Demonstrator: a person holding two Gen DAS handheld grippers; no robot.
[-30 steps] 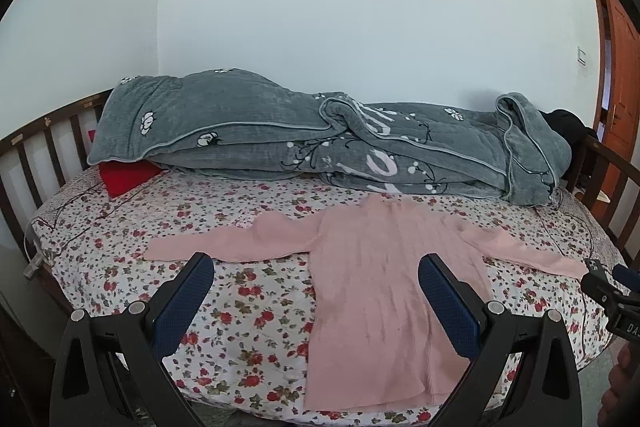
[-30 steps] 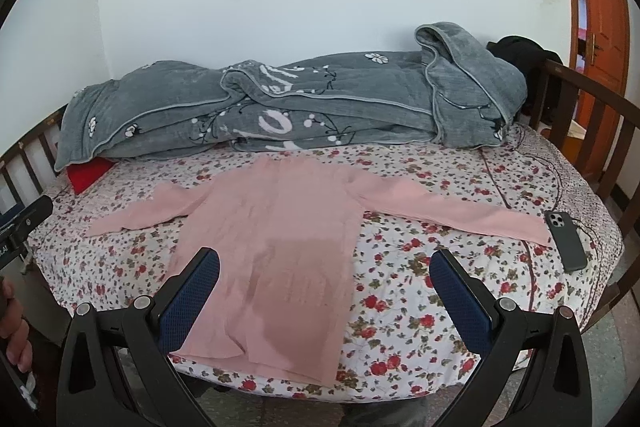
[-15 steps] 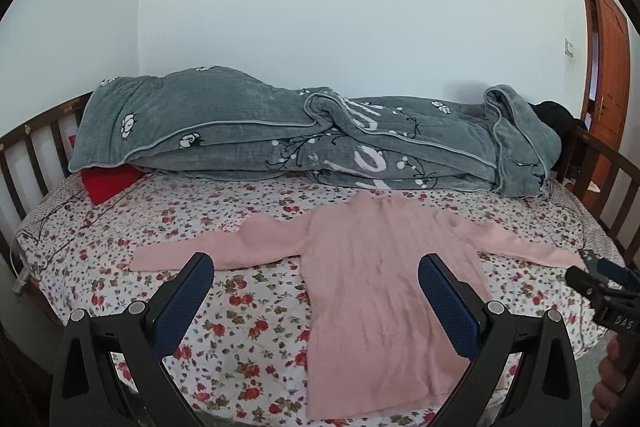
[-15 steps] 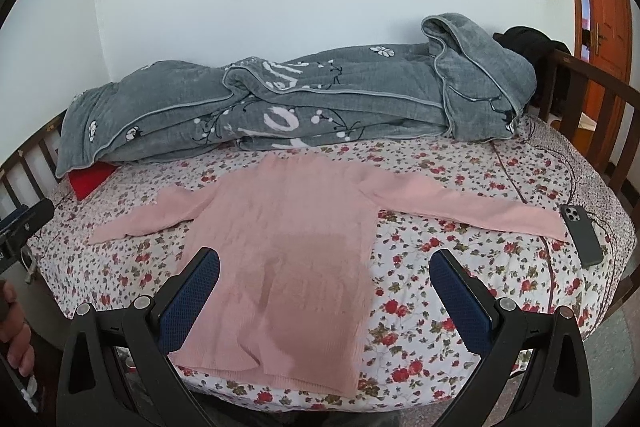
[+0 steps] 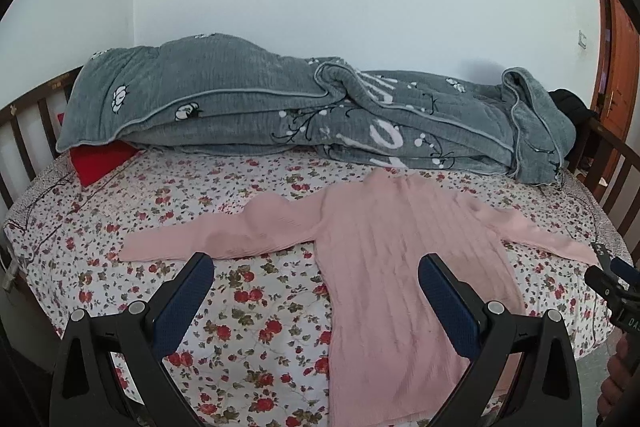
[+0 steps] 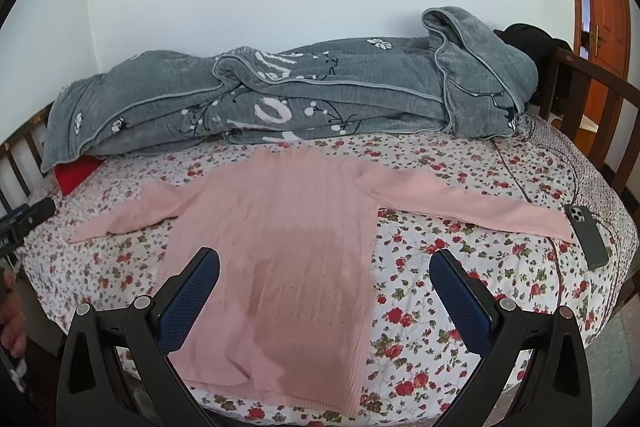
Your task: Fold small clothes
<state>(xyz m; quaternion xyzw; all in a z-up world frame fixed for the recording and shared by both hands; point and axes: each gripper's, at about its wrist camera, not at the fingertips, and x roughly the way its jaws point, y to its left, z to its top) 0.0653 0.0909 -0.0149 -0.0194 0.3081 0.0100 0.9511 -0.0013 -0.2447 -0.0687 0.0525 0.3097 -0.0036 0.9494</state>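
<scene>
A pink long-sleeved knit sweater (image 5: 396, 259) lies flat on the floral bedsheet, sleeves spread out to both sides, hem toward me. It also shows in the right wrist view (image 6: 288, 247). My left gripper (image 5: 316, 275) is open and empty, held above the near part of the bed, over the sweater's left side. My right gripper (image 6: 324, 271) is open and empty, above the sweater's lower body. Neither touches the cloth.
A rolled grey floral quilt (image 5: 304, 119) lies along the far side by the wall, with a red cushion (image 5: 100, 159) under its left end. A dark phone (image 6: 588, 235) lies beside the right sleeve's cuff. Wooden rails (image 6: 592, 87) border the bed; a door stands at right.
Both grippers have moved in and risen a little over the bed, so the sweater sits lower and larger in view. The jaws stay open. The sweater has not moved.
</scene>
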